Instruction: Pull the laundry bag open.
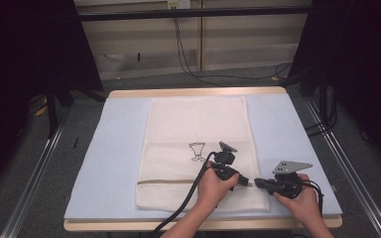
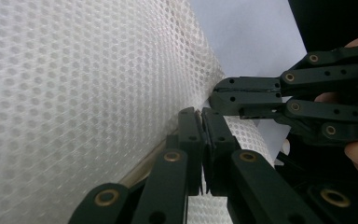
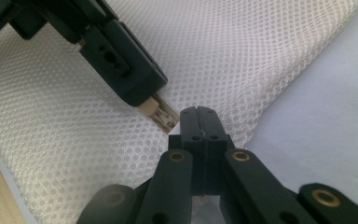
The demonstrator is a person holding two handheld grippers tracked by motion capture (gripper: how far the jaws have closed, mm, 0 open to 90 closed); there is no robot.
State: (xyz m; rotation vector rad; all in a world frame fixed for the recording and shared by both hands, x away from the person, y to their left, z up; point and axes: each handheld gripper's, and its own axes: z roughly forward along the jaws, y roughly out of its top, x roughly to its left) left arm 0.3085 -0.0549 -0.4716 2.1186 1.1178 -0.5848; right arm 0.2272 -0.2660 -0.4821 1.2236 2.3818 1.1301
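Left claw: black two-jaw unit, jaws pressed together on the beige zipper pull of the mesh bag; the pull juts from between the jaw tips in the right gripper view.
Right claw: black, jaws pressed together on the mesh fabric at the right end of the zipper, tip to tip with the left claw and nearly touching it.
Mesh bag: off-white, flat, rectangular; fine honeycomb net of small round holes, soft, slightly rucked near the claws.
Bag position: centre of the bench, its near edge close to the bench's near edge, its far edge close to the far edge.
Bag long axis: runs near to far.
Zipper: thin tan line across the bag's near part, running left to right, crosswise to the long axis.
Print: small dark outline figure at the middle of the bag.
Bench cover: pale blue, matt, smooth sheet under the bag.
Bench: light wood, a bare strip visible at the far and near edges.
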